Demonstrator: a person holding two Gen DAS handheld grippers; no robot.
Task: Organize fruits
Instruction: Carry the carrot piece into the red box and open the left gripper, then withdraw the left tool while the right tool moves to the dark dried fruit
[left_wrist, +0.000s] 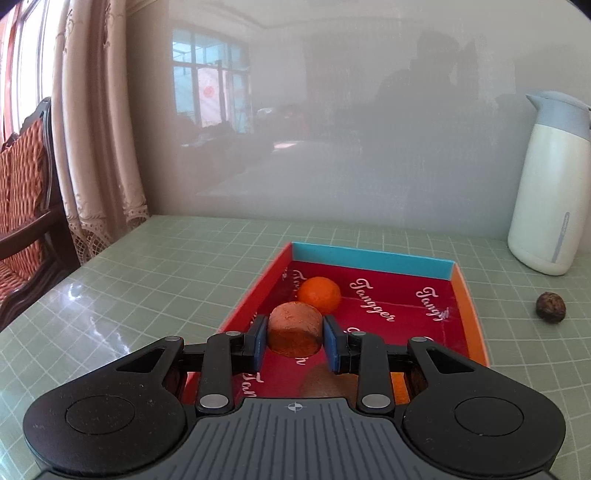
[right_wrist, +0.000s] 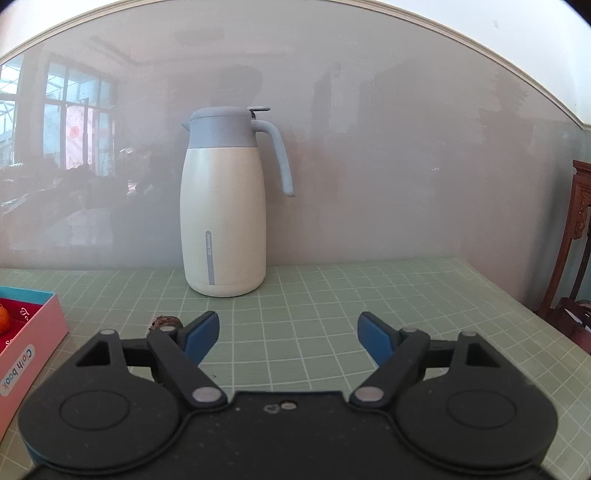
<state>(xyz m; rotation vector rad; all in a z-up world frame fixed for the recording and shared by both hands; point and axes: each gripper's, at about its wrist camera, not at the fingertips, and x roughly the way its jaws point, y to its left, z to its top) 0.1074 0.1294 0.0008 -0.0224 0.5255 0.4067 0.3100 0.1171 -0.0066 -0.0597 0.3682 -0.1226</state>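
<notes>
My left gripper (left_wrist: 294, 339) is shut on a brown-orange round fruit (left_wrist: 294, 329), held over the red box (left_wrist: 373, 254). An orange tangerine (left_wrist: 319, 294) lies in the box just behind the held fruit. A brown fruit (left_wrist: 325, 384) sits low in the box, partly hidden by the gripper. A dark walnut (left_wrist: 550, 307) lies on the mat right of the box. My right gripper (right_wrist: 286, 334) is open and empty above the mat. The walnut (right_wrist: 165, 322) shows just behind its left finger. The box edge (right_wrist: 33, 332) and the tangerine (right_wrist: 3, 320) show at the far left.
A white and blue thermos jug (right_wrist: 223, 221) stands at the back by the wall, also in the left wrist view (left_wrist: 550, 192). A green grid mat (right_wrist: 332, 302) covers the table. A wooden chair (left_wrist: 26, 206) and curtain stand left of the table.
</notes>
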